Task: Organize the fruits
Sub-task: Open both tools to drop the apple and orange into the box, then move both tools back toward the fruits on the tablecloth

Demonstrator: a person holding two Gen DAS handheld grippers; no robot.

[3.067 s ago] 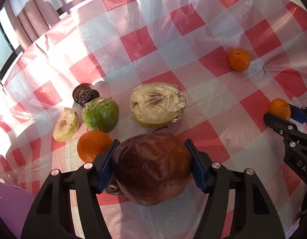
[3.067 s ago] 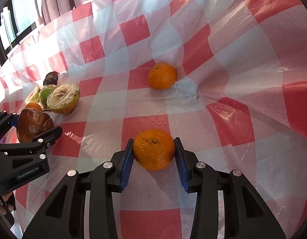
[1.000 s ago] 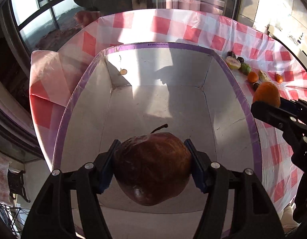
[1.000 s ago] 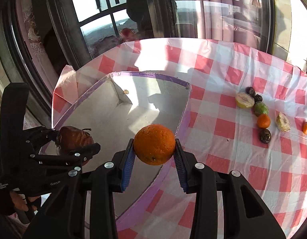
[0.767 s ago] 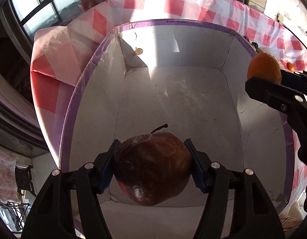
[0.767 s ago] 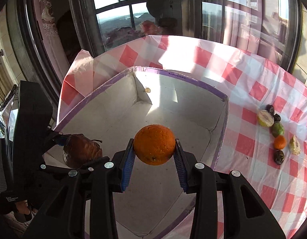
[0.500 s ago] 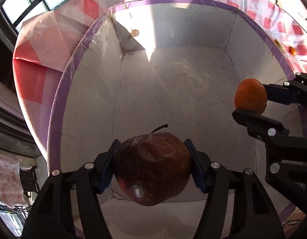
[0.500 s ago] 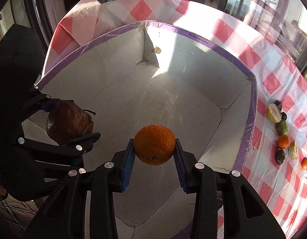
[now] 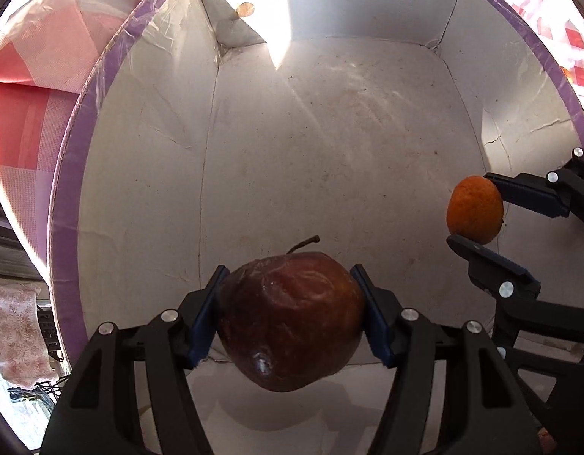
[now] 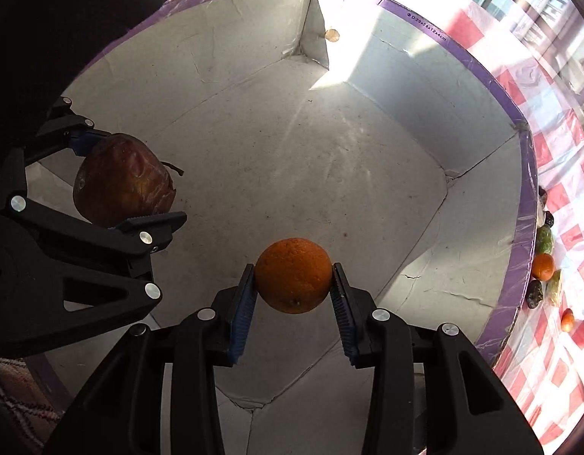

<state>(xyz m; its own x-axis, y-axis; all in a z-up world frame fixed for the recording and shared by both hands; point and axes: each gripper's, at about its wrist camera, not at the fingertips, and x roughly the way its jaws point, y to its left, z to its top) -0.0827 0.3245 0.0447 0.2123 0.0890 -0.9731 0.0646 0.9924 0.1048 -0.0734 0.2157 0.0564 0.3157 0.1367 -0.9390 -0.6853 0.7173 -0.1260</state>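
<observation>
orange (image 10: 293, 275) and apple (image 9: 290, 318) gripped over box (image 9: 329, 132)

The box (image 9: 329, 144) ahead of both pairs of jaws is showing matt white cardboard, scuffed and creased, with glossy purple tape along its rim. Between the left gripper's (image 9: 290, 313) ribbed blue pads a dark red apple (image 9: 292, 322) is looking wrinkled and waxy, catching glints. The right gripper's (image 10: 293, 305) pads are pressing an orange (image 10: 293, 275) with dull, pitted peel. Both grippers are looking like matt black plastic with shiny metal screws. A glossy plastic-covered checked cloth (image 10: 557, 197) is lying right of the box.
</observation>
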